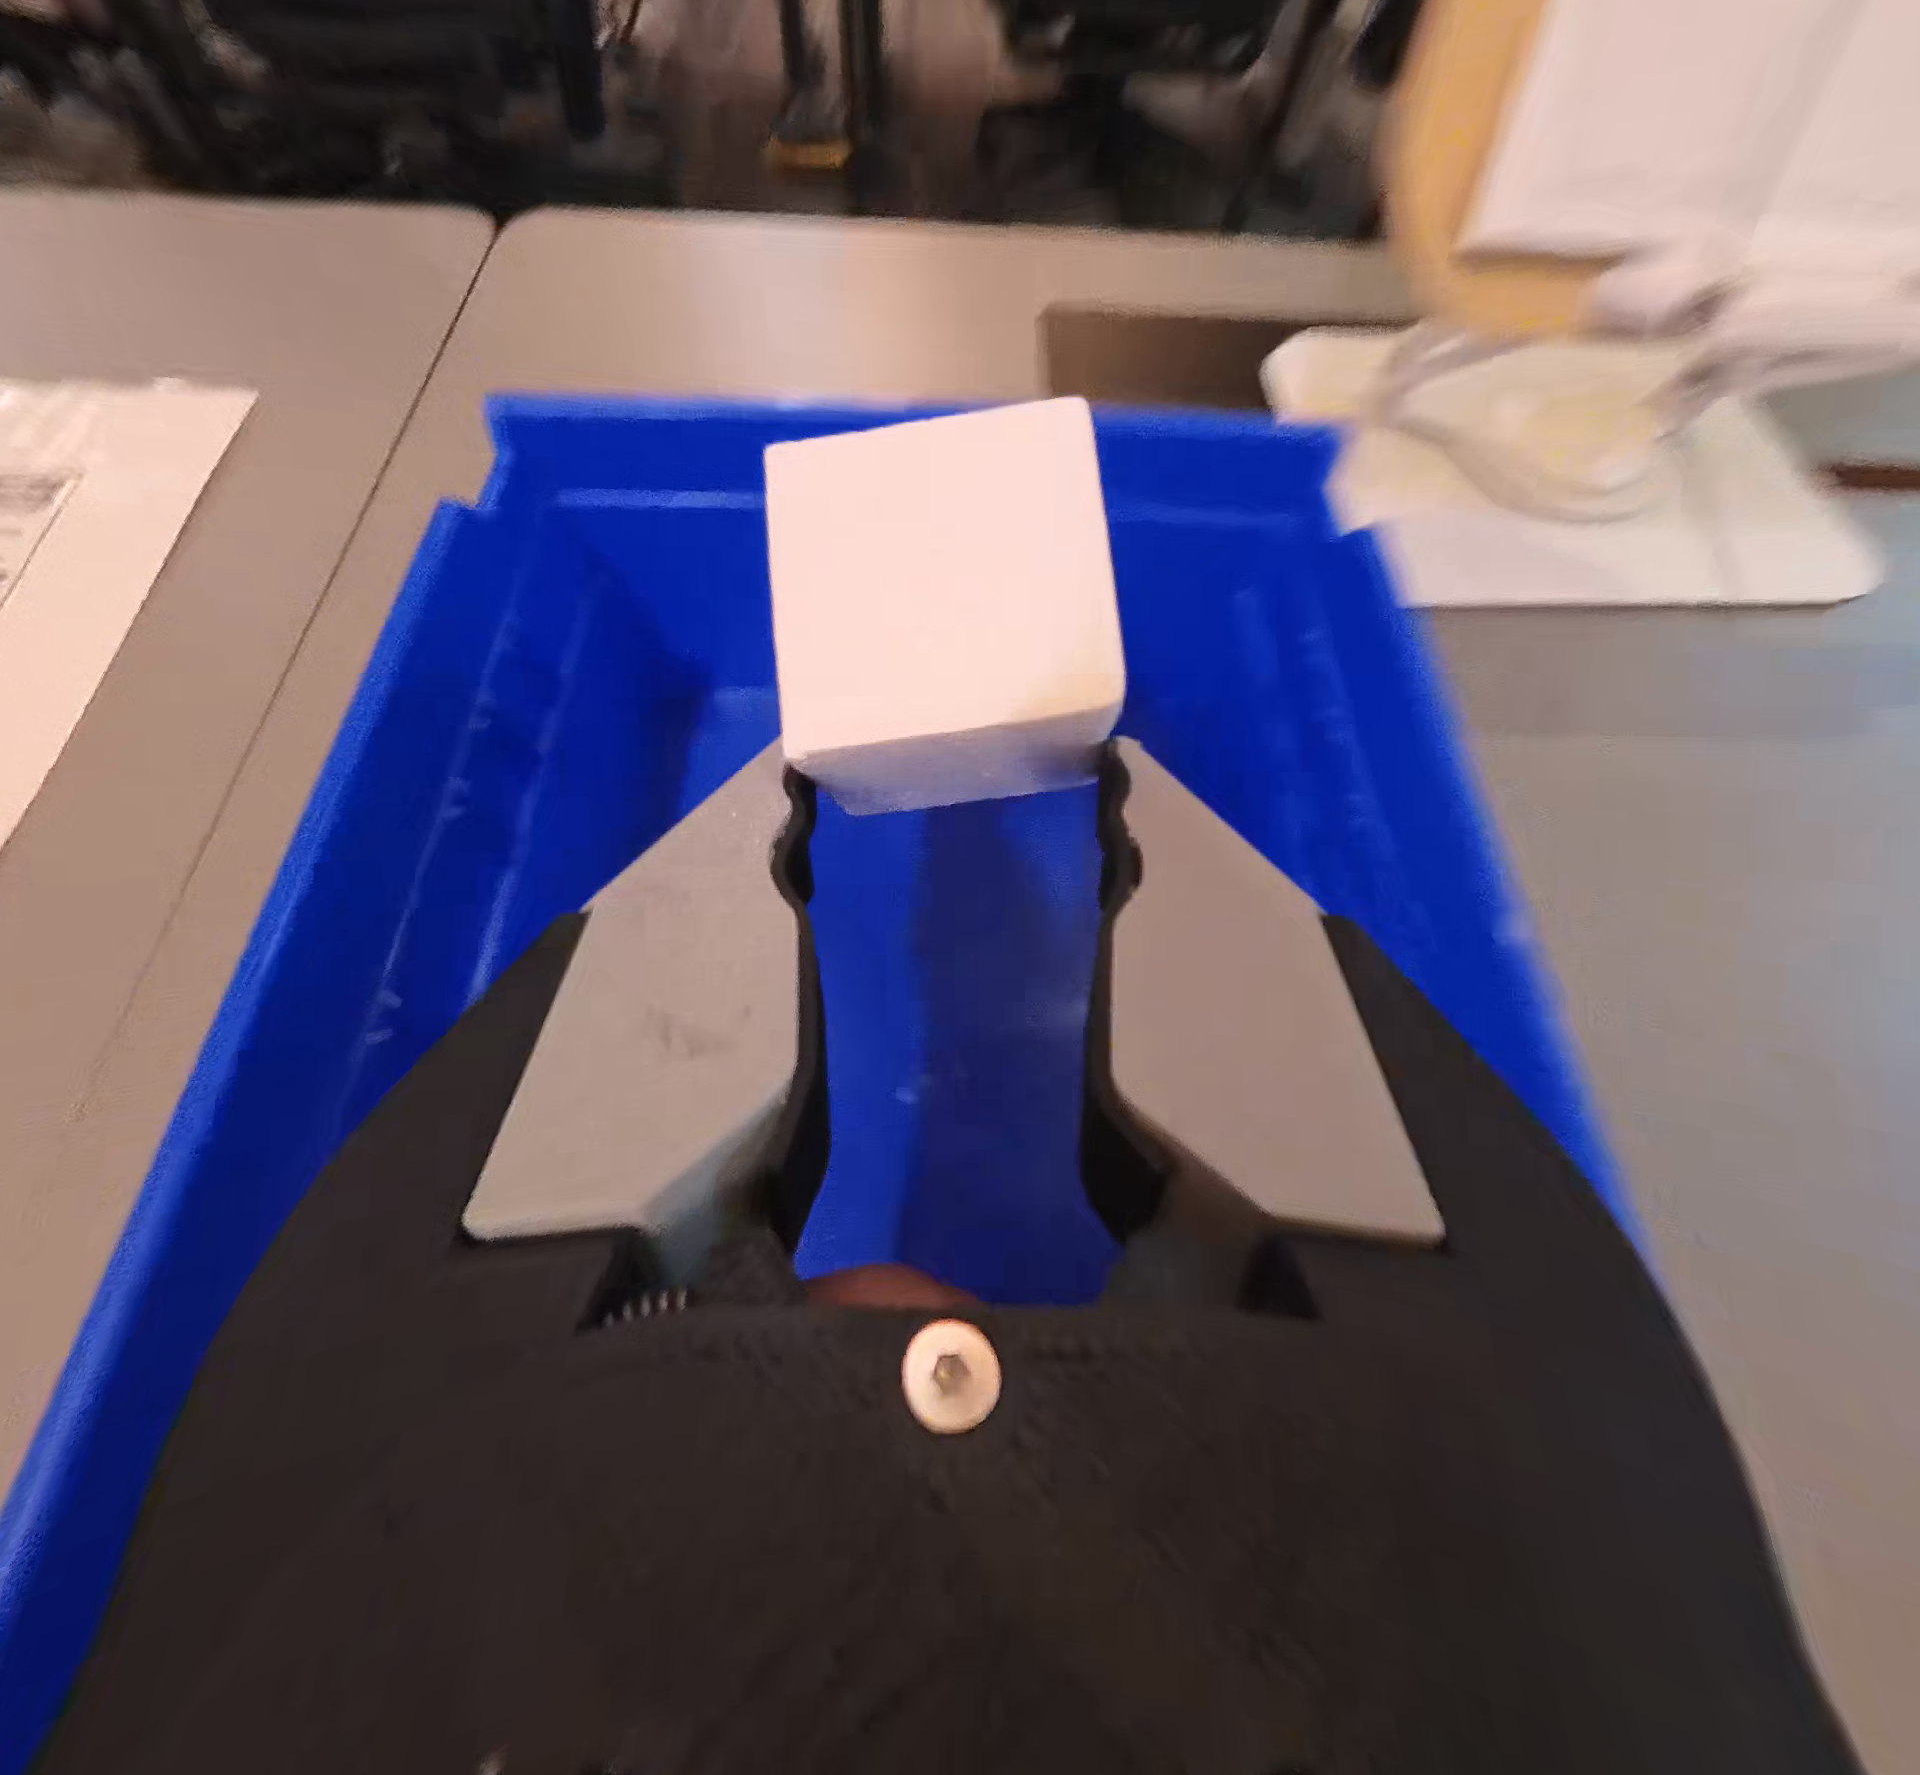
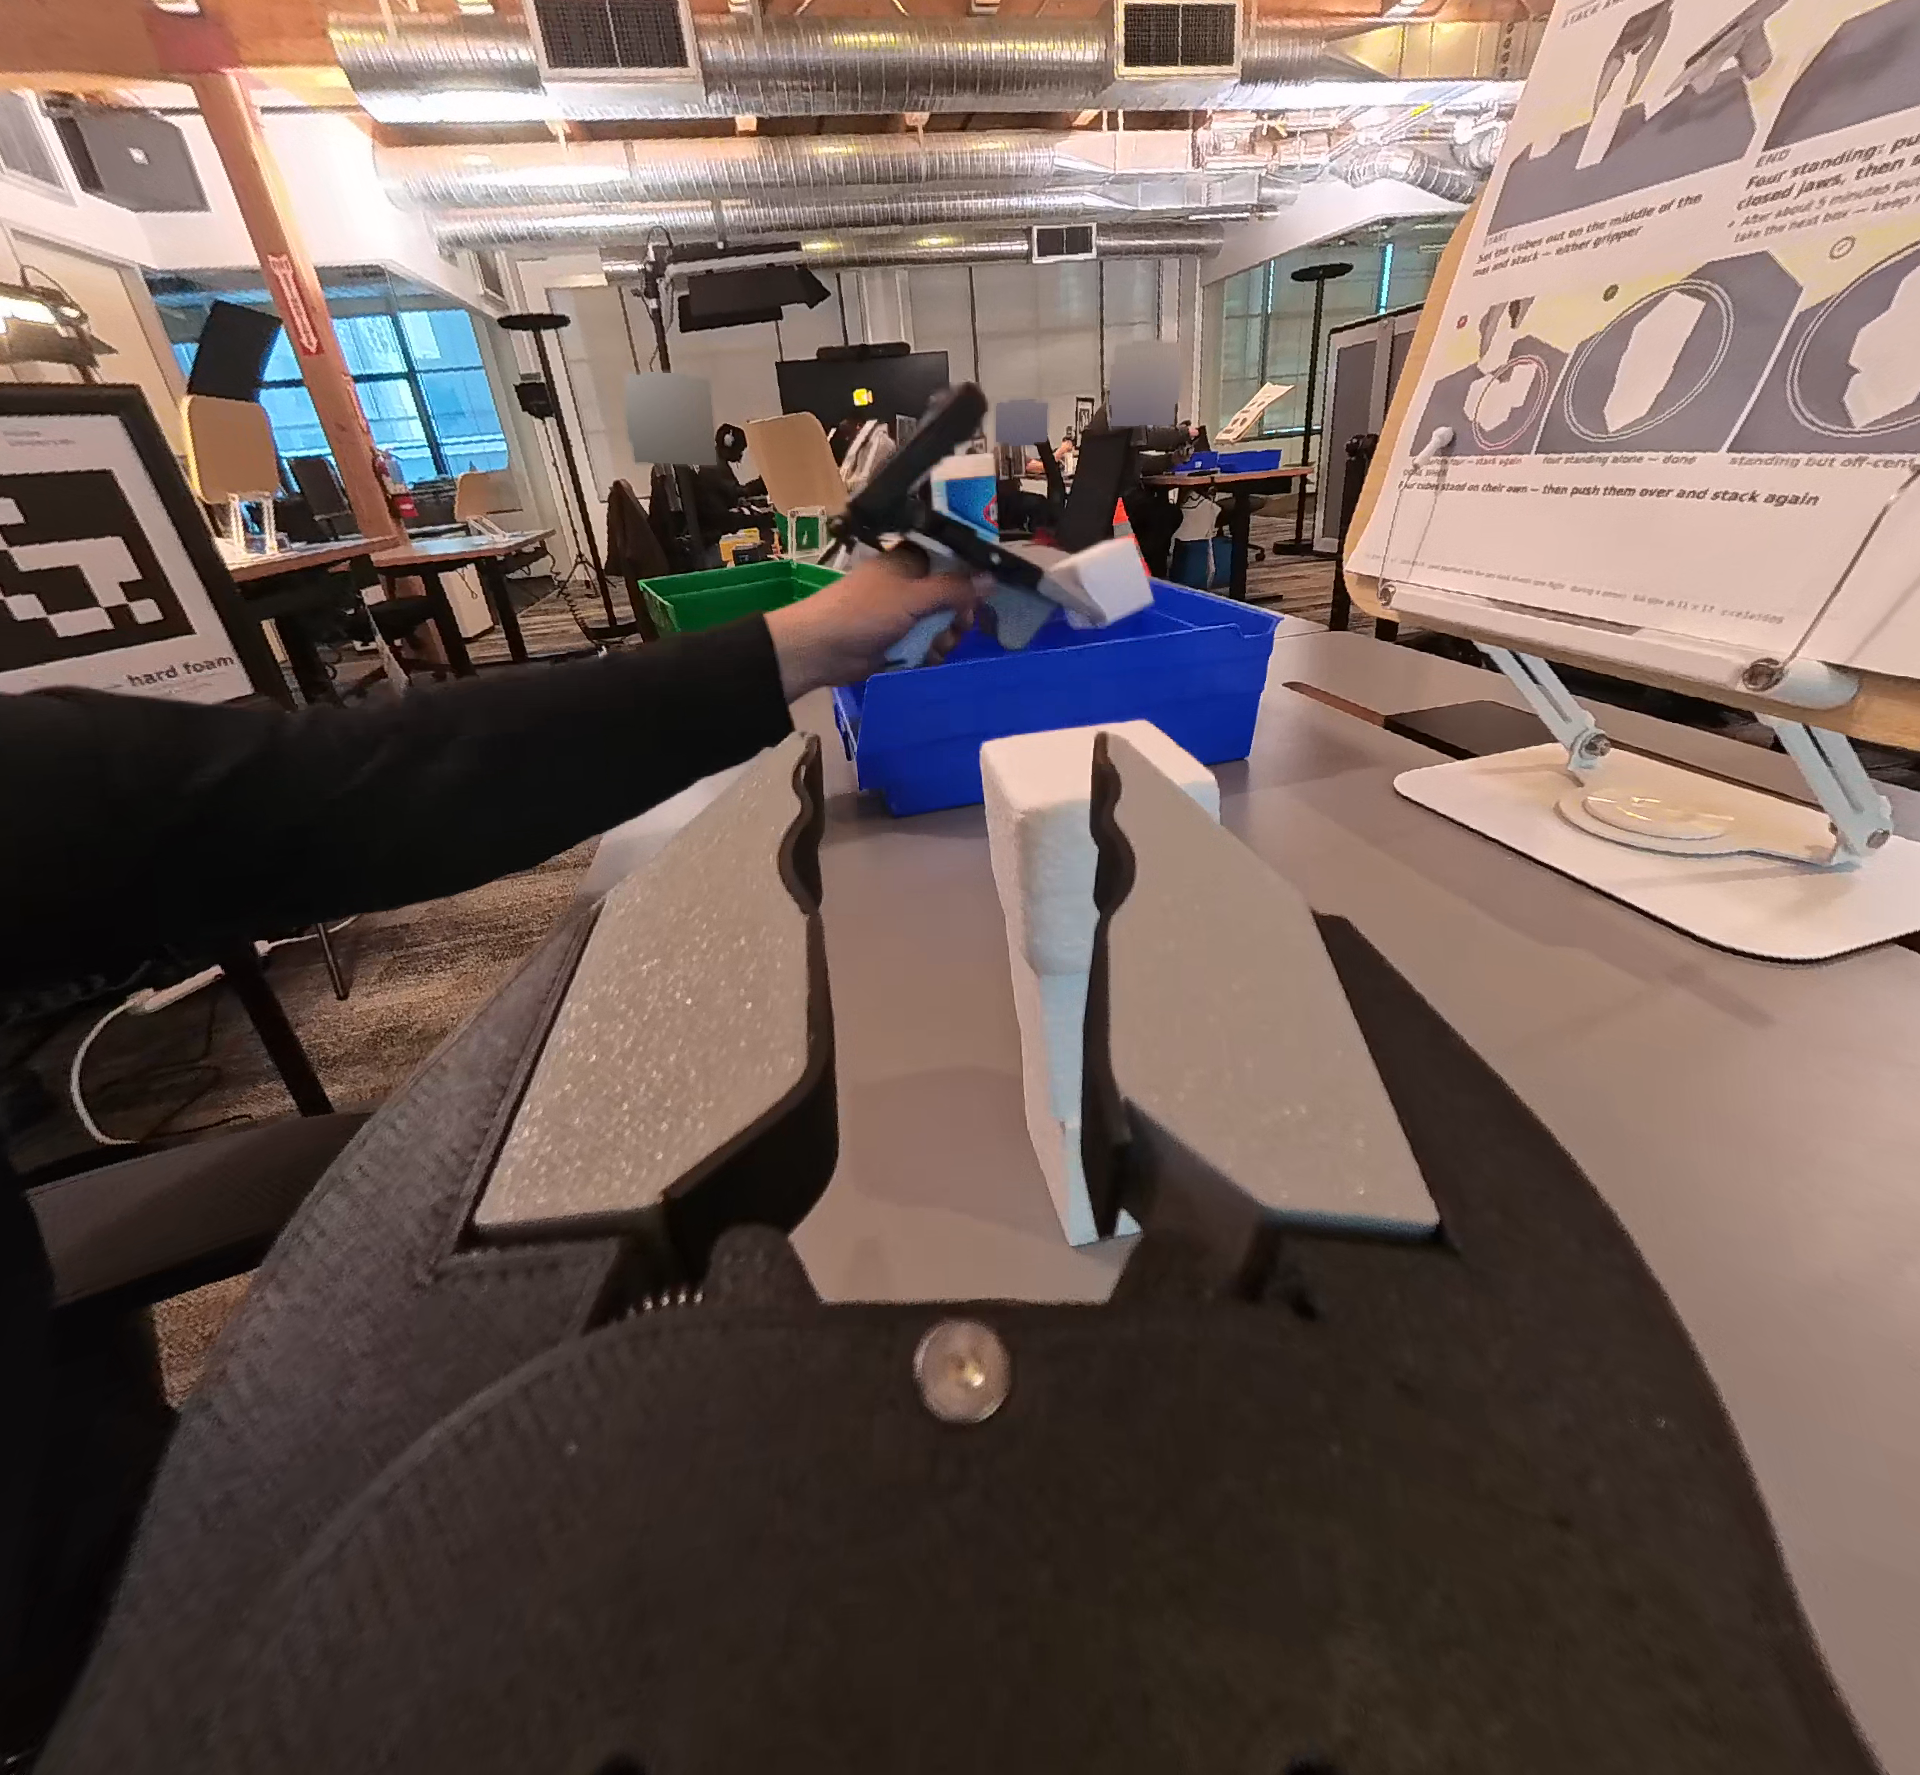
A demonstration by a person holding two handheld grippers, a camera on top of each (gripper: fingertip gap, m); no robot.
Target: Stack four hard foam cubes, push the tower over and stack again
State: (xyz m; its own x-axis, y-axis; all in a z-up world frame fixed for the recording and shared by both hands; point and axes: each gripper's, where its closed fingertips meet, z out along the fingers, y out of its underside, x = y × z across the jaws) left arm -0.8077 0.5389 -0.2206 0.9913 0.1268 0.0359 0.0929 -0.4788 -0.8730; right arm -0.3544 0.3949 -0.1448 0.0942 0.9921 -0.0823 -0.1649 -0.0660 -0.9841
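A white foam cube (image 1: 940, 598) is pinched by its near bottom edge between the tips of the left gripper (image 1: 948, 775), so most of the block sticks out past the fingers (image 1: 665, 998), a bit tilted. Directly under and ahead of the gripper a blue bin (image 1: 582, 686) is seen on the grey table (image 1: 1683, 894), its floor showing through the gap between the fingers. Off to the front right a white stand base (image 1: 1621, 530) is parked on the table, quite blurred, and a sheet of paper (image 1: 94, 562) is laid flat on the table to the left.
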